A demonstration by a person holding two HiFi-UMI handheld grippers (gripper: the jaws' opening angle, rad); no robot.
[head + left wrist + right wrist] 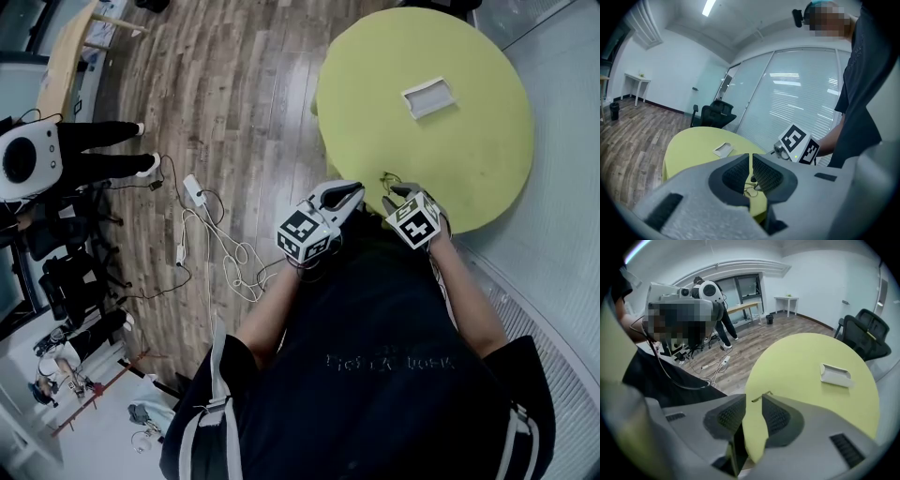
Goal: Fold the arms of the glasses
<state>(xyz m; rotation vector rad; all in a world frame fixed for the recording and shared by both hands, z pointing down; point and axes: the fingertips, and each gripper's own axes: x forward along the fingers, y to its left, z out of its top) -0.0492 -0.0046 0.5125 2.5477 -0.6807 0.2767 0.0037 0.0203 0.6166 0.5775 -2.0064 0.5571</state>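
The thin wire-framed glasses [387, 178] lie at the near edge of the round yellow-green table [469, 150]. Both grippers hover just short of that edge. My left gripper [345, 194] is to the left of the glasses, its jaws shut with only a hairline slit and nothing between them. In the left gripper view the glasses [750, 188] show below and beyond its jaws [750, 159]. My right gripper [403, 193] is beside the glasses with its jaws a little apart. One thin arm of the glasses [762, 396] lies just past that gap [753, 401], untouched.
A white open glasses case [429, 97] rests near the table's middle. Cables and a power strip [193, 190] trail over the wooden floor to the left. A person [89, 150] stands at far left. A black office chair [866, 333] stands behind the table.
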